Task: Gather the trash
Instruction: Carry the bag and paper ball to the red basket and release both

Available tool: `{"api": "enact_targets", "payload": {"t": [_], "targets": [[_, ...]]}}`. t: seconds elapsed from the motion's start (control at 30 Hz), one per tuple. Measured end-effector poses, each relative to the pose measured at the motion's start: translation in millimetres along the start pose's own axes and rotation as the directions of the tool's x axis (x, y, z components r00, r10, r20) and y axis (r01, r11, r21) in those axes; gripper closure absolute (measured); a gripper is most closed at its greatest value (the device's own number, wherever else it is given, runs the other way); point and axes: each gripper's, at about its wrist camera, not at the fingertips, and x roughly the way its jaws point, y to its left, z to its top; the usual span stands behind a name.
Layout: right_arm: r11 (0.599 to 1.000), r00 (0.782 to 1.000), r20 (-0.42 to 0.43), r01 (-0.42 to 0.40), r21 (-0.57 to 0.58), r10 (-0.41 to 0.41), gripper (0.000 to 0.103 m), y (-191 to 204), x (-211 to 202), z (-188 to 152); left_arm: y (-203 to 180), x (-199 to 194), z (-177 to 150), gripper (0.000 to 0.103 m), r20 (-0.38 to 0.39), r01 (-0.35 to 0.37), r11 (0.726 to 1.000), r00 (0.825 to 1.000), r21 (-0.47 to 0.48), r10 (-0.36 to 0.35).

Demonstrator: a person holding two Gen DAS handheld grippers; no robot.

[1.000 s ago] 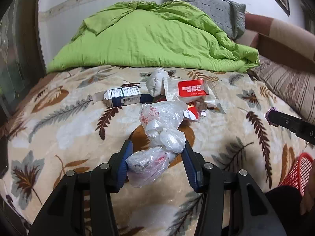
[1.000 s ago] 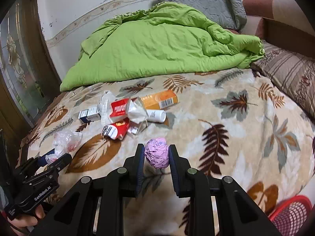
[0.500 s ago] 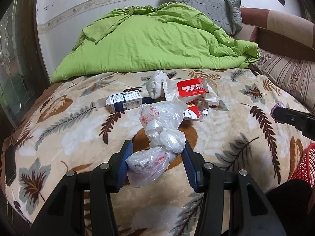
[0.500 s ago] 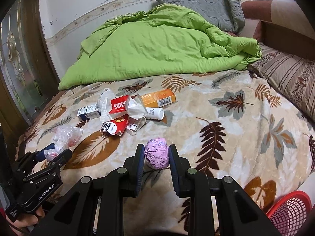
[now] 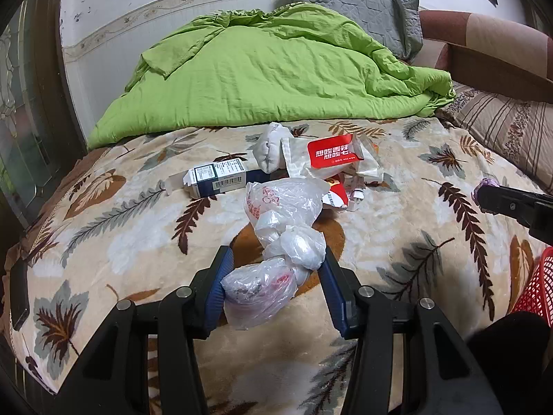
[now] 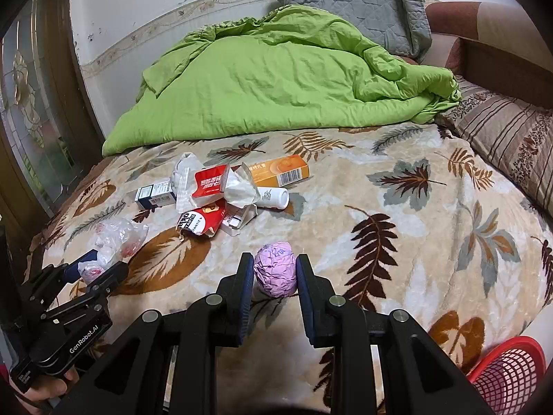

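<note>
I hold a load in each gripper above the bed (image 6: 432, 228), both lifted off the leaf-patterned blanket so they can go straight to the bin. My left gripper (image 5: 273, 280) is clamped on the lower end of a knotted clear plastic bag (image 5: 276, 242); the jaws stand fairly wide apart because the bag is bulky and soft, and the rest of it trails forward past the fingertips. My right gripper (image 6: 274, 273) is nearly closed on a crumpled pink paper ball (image 6: 275, 269), pinched at its sides so it cannot roll out.

The red mesh basket (image 6: 508, 377) sits off the near right corner of the bed, low beside me, and I judge that is where both loads belong. More trash waits in a heap near the middle of the bed: a blue and white carton (image 5: 221, 181), a red and white wrapper (image 6: 211, 181), a torn red packet (image 6: 202, 223), an orange box (image 6: 281, 171) and a small white bottle (image 6: 274, 197). The green duvet (image 6: 276, 79) is bunched toward the wall, well apart from the heap, so it does not get in the way of picking.
</note>
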Motion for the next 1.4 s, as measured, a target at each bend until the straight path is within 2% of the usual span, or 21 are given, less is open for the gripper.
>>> {"api": "enact_targets", "payload": {"t": [0.53,0.77,1.03,1.17,1.4], "targets": [[1.0,1.0,0.0,-0.004,0.004,0.004,0.076,-1,0,0,-4,0,1,0.054,-0.001,0.002,1.0,1.0,0.007,-0.002],[0.998,0.999,-0.019,-0.035,0.051,0.036,0.076,-5,-4,-4,-14,-2,-2,0.054,-0.004,0.021,1.0,1.0,0.019,-0.021],[0.993,0.997,-0.041,-0.066,0.096,0.071,0.076,-17,-22,-15,-25,-10,-1,0.054,-0.025,0.078,0.997,0.997,0.027,-0.077],[0.989,0.996,-0.042,-0.074,0.126,0.08,0.076,-29,-34,-19,-40,-19,-1,0.054,-0.024,0.109,0.992,0.994,0.06,-0.108],[0.977,0.998,-0.019,-0.05,0.208,0.055,0.076,-69,-67,-29,-74,-36,1,0.054,-0.026,0.177,0.977,0.984,0.123,-0.175]]}}
